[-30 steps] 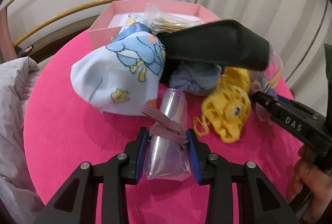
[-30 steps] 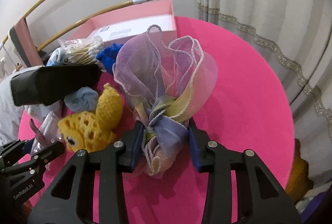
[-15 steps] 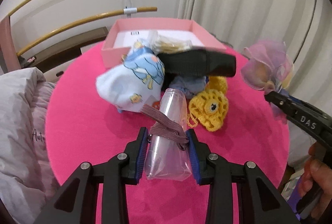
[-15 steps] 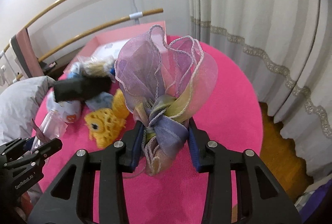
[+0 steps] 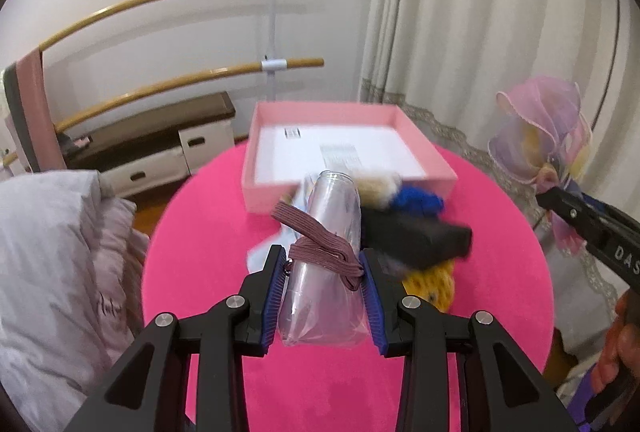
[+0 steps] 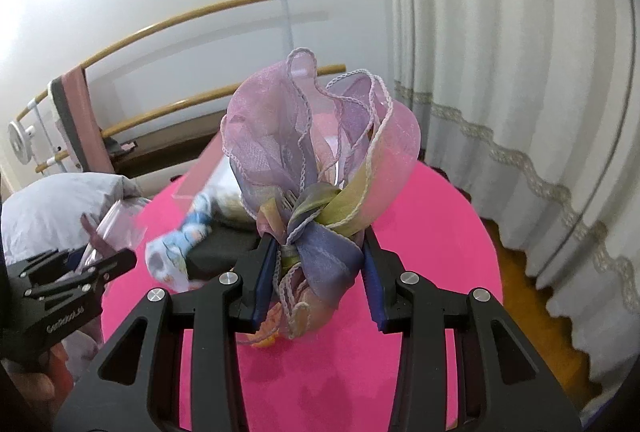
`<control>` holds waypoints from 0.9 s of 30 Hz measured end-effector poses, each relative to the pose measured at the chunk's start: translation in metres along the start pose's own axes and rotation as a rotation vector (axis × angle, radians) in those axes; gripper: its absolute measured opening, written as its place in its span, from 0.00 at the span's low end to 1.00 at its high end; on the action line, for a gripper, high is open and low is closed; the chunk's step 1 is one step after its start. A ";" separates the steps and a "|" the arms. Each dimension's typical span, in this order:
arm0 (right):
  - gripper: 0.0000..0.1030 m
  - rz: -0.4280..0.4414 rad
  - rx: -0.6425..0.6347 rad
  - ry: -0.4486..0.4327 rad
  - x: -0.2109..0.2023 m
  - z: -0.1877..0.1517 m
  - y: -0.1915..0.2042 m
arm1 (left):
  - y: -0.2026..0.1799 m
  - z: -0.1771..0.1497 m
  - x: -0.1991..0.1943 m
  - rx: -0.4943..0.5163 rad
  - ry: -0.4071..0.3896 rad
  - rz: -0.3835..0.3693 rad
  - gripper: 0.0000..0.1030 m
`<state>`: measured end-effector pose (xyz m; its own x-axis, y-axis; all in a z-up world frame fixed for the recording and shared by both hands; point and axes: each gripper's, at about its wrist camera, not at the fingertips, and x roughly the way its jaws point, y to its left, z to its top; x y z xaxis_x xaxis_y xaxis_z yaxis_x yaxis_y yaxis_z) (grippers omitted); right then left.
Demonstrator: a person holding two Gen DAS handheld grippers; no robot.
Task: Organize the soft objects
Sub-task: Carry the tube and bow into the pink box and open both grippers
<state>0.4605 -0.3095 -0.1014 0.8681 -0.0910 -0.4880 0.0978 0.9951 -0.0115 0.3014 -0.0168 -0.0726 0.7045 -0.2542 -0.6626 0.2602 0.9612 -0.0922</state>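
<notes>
The left gripper (image 5: 323,290) pinches a clear plastic bag (image 5: 320,296) bound with an elastic band (image 5: 320,252), above the pink table (image 5: 208,232). Only its camera shows the open pink box (image 5: 344,152) at twelve o'clock. The right gripper (image 6: 318,280) pinches a gauzy ribbon bundle (image 6: 320,160), which hides that box.

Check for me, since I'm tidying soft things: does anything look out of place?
Mostly the pile: the black pouch, blue knit, yellow crochet toy and printed cloth lie heaped against the pink box, which holds none of them. Nothing looks spilled or damaged.
</notes>
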 end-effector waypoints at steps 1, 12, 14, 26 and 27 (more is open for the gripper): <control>0.35 0.006 -0.005 -0.004 0.003 0.006 0.003 | 0.001 0.004 0.001 -0.001 -0.008 0.004 0.33; 0.35 0.060 -0.007 0.006 0.072 0.083 0.006 | 0.017 0.105 0.078 -0.022 -0.071 0.056 0.33; 0.35 0.059 -0.006 0.024 0.092 0.096 0.004 | 0.017 0.118 0.097 -0.020 -0.061 0.062 0.33; 0.35 0.092 0.000 0.160 0.206 0.136 -0.006 | 0.000 0.212 0.240 -0.044 0.016 0.118 0.33; 0.35 0.094 0.000 0.174 0.214 0.135 -0.006 | -0.001 0.220 0.249 -0.041 0.023 0.120 0.33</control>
<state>0.7113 -0.3399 -0.0875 0.7761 0.0100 -0.6305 0.0202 0.9990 0.0407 0.6214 -0.1050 -0.0742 0.7135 -0.1350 -0.6876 0.1470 0.9883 -0.0414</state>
